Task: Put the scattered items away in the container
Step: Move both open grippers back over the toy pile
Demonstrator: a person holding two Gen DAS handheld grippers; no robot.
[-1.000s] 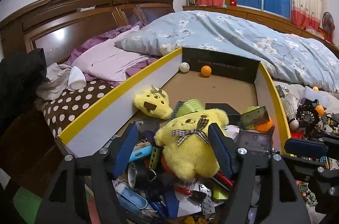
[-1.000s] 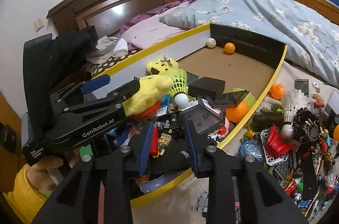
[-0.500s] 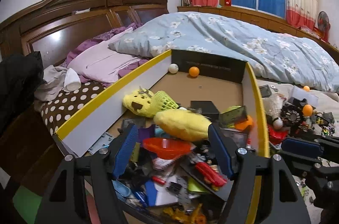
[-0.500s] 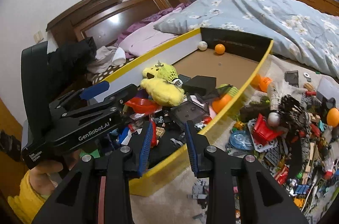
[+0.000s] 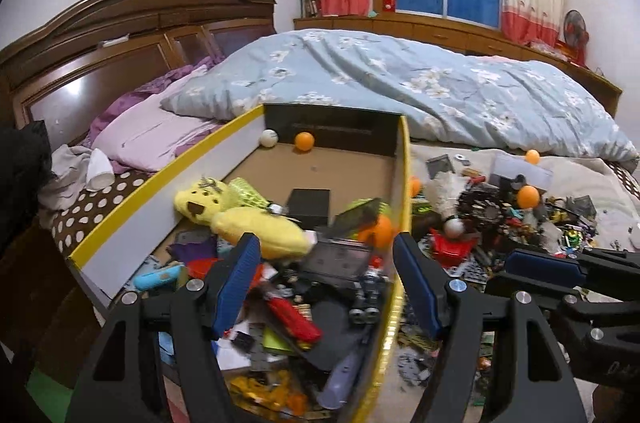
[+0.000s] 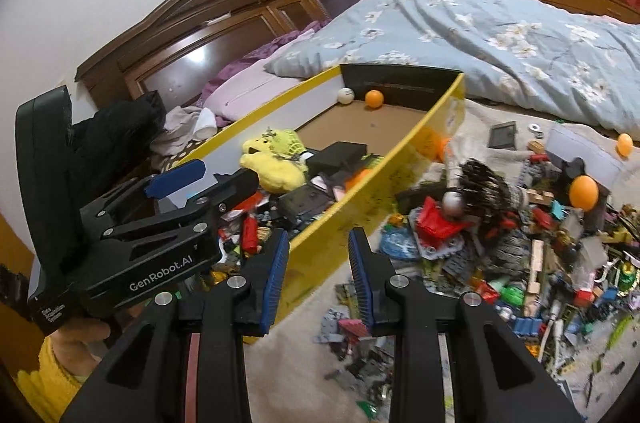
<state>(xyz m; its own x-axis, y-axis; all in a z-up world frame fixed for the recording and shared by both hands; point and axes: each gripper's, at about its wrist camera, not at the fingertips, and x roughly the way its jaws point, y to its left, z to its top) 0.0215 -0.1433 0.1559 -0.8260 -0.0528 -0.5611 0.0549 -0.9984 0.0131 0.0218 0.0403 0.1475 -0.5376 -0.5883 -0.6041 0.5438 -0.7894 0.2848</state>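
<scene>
The yellow-rimmed cardboard box (image 5: 403,183) lies on the bed, its near half full of toys. A yellow plush (image 5: 260,229) lies in it beside a second plush head (image 5: 200,197). My left gripper (image 5: 326,283) hovers open over the box's near right corner, nothing between its fingers. It also shows in the right wrist view, left gripper (image 6: 208,179) above the box. My right gripper (image 6: 318,271) stands open and empty, just outside the box's yellow wall (image 6: 360,207). A heap of scattered toys (image 6: 520,243) lies right of the box.
In the heap lie an orange ball (image 6: 584,193), a shuttlecock (image 6: 480,189) and a red piece (image 6: 436,223). A blue floral quilt (image 5: 440,83) bunches behind the box, and pillows (image 5: 152,135) lie to its left. A hand in a yellow sleeve (image 6: 52,379) holds the left gripper.
The yellow plush that stood between my left fingers a second ago now lies in the box. Both grippers have shifted right, towards the box's right wall and the toy heap.
</scene>
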